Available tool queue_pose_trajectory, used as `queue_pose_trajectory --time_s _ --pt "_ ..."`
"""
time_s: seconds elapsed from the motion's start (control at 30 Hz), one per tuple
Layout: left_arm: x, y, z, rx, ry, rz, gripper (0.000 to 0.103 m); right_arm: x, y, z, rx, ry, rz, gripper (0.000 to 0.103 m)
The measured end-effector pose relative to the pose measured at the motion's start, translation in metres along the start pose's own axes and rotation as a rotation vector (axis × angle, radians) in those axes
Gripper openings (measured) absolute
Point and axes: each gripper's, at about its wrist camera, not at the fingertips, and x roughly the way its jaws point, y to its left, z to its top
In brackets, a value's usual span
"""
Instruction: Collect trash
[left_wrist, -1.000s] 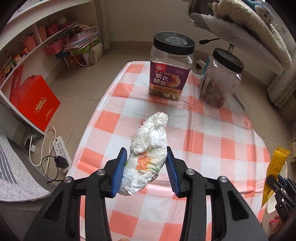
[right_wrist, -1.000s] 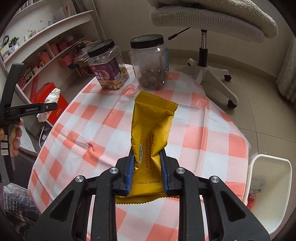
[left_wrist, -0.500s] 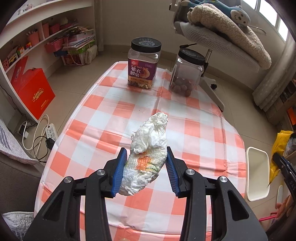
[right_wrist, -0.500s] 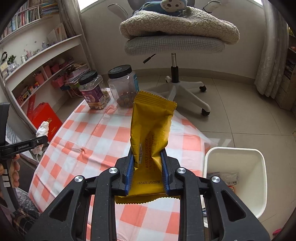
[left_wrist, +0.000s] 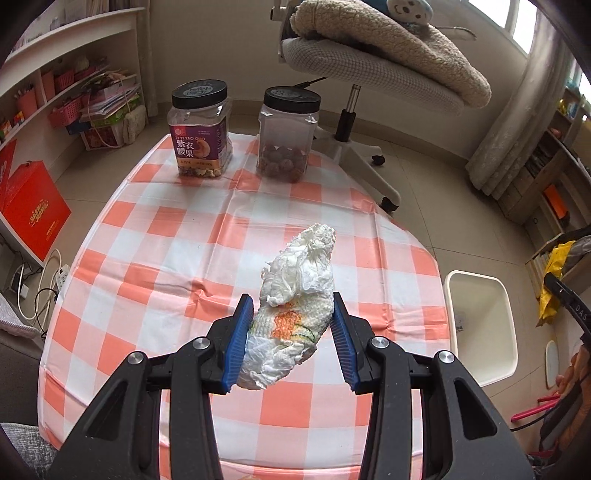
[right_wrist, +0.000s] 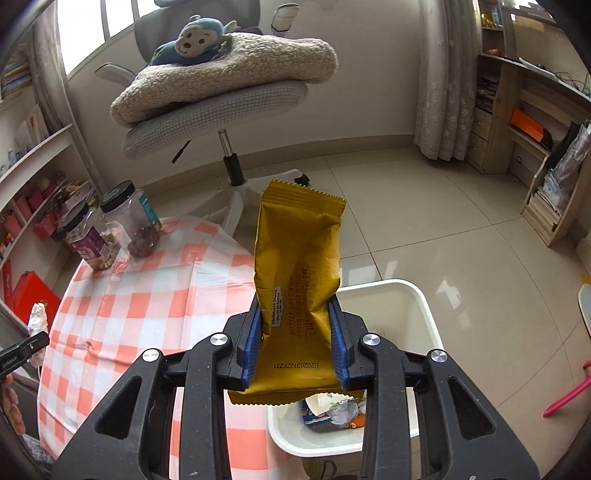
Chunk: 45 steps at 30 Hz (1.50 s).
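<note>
The right tool (right_wrist: 295, 341) pinches the yellow wrapper (right_wrist: 299, 280) low across its width, held above the white bin (right_wrist: 424, 325); it looks light, crinkly and slick, so a grip near the sealed end suits it. The left tool (left_wrist: 291, 339) squeezes a crumpled tissue (left_wrist: 295, 310), soft and weightless-looking, above the tabletop (left_wrist: 166, 251) beside that bin.

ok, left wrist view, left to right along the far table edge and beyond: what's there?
Red box → labelled jar → clear jar → chair base → curtain
</note>
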Motion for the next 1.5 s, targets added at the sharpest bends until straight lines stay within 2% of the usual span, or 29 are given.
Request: queue_pose_trajectory --time_s 0.03,0.1,0.27,0.4,0.67,0.77,0.83,0.93,1.03,1.1,1.2,1.27,1.33,1.4,1.5 --pt "-0.001 -0.009 0.001 0.015 -0.003 -0.015 0.042 -0.001 -0.008 0.001 0.022 -0.003 -0.009 0.038" --pt "-0.003 -0.03 0.001 0.049 -0.013 -0.047 0.042 -0.006 -0.025 0.003 0.067 -0.018 -0.035 0.058" --pt "-0.001 -0.094 0.0 0.145 -0.014 -0.137 0.042 -0.029 -0.064 0.004 0.171 -0.07 -0.087 0.089" --pt "0.012 -0.148 -0.006 0.198 0.021 -0.191 0.042 -0.048 -0.09 0.003 0.203 -0.114 -0.142 0.096" --pt "0.034 -0.247 -0.012 0.245 0.102 -0.322 0.044 -0.076 -0.128 0.0 0.252 -0.181 -0.191 0.096" --pt "0.033 -0.274 -0.006 0.241 0.111 -0.373 0.05 -0.087 -0.135 0.001 0.254 -0.212 -0.211 0.096" --pt "0.025 -0.284 -0.003 0.251 0.085 -0.37 0.056 -0.095 -0.138 0.0 0.261 -0.237 -0.211 0.096" --pt "0.004 -0.283 -0.002 0.29 0.007 -0.319 0.07 -0.106 -0.133 0.0 0.235 -0.272 -0.237 0.096" --pt "-0.025 -0.266 -0.009 0.322 -0.126 -0.201 0.08 -0.116 -0.116 0.0 0.167 -0.301 -0.261 0.096" --pt "-0.051 -0.249 -0.015 0.321 -0.235 -0.136 0.093 -0.126 -0.094 -0.002 0.104 -0.335 -0.275 0.096" --pt "-0.091 -0.217 -0.026 0.293 -0.412 -0.033 0.096 -0.142 -0.058 -0.012 0.02 -0.39 -0.262 0.096" --pt "-0.114 -0.194 -0.035 0.259 -0.515 0.019 0.096 -0.147 -0.037 -0.024 -0.008 -0.385 -0.236 0.096" --pt "-0.129 -0.172 -0.044 0.235 -0.544 0.056 0.096 -0.15 -0.02 -0.037 -0.011 -0.38 -0.187 0.096" --pt "-0.133 -0.151 -0.049 0.223 -0.513 0.056 0.096 -0.149 -0.003 -0.051 -0.016 -0.382 -0.14 0.096" --pt "-0.13 -0.119 -0.061 0.177 -0.495 0.067 0.096 -0.141 0.023 -0.067 0.003 -0.352 -0.163 0.096"
